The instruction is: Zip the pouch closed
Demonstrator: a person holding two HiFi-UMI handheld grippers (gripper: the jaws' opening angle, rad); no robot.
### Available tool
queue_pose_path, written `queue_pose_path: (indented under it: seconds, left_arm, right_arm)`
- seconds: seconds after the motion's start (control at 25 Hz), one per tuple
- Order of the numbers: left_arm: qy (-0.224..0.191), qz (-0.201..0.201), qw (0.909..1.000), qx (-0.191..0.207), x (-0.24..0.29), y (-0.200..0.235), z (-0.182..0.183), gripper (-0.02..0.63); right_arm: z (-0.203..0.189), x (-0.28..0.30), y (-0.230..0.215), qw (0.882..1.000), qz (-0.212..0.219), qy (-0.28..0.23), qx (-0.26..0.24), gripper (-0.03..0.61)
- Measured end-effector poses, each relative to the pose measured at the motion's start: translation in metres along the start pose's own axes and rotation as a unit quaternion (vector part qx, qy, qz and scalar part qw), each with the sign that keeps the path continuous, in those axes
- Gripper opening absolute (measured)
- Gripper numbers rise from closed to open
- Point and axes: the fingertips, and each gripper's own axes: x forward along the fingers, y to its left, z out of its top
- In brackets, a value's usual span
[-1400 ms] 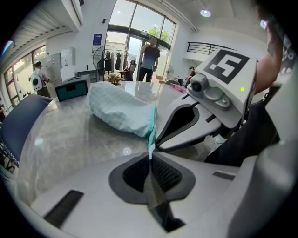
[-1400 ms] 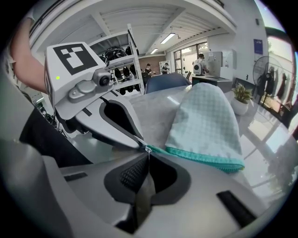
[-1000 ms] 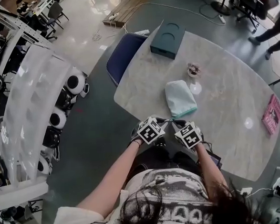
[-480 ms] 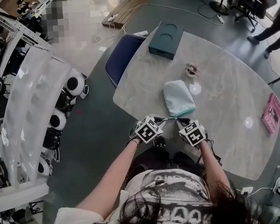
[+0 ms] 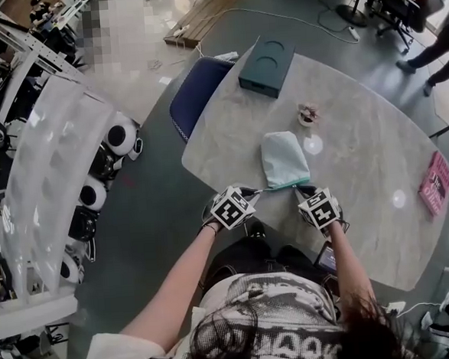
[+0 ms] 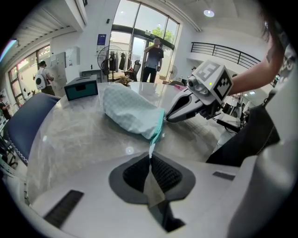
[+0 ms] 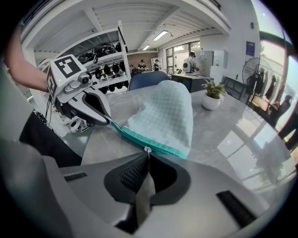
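Pouch (image 5: 284,157): pale green, lying flat on the tabletop (image 5: 361,158), near its front edge.
Zipper (image 7: 130,135): teal band along the pouch's near edge.
Left gripper (image 6: 150,157): jaws together, clamped on the fabric tab (image 6: 152,144) at the pouch's left corner.
Right gripper (image 7: 148,155): jaws together, clamped on the zipper pull (image 7: 147,149), partway along the band.

A pale marble table (image 5: 380,210) fills the frame's right, a blue chair (image 5: 197,88) at its upper-left edge; white shelving (image 5: 44,180) lines the left over grey floor (image 5: 154,210)
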Motion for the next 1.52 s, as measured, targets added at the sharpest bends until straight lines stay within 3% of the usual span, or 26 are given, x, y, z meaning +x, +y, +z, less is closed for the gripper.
queue_pose_path:
  seconds: [0.68,1.0,1.08,1.2,1.52]
  left_arm:
    - [0.011,0.007,0.9999,-0.007,-0.006,0.014,-0.01,0.023]
    - [0.012,0.006,0.9999,-0.01,-0.004,0.009,-0.013,0.025]
    - [0.007,0.005,0.9999,-0.012,-0.005,0.008,-0.013,0.03]
    - [0.0,0.002,0.9997,-0.023,-0.011,0.005,-0.013,0.14]
    - [-0.064,0.035,0.995,-0.068,-0.038,-0.002,0.006,0.12]
  right_arm:
    - [-0.01,-0.009,-0.027,1.0,-0.022,0.007,0.011,0.008]
    - [-0.013,-0.005,-0.026,0.999,-0.019,-0.001,0.04,0.015]
    - [-0.014,-0.007,-0.022,0.999,-0.011,-0.001,0.05,0.072]
    - [-0.016,-0.013,-0.018,0.999,-0.01,-0.008,0.053,0.082]
    - [-0.002,-0.05,-0.008,0.992,-0.015,-0.088,0.092,0.082]
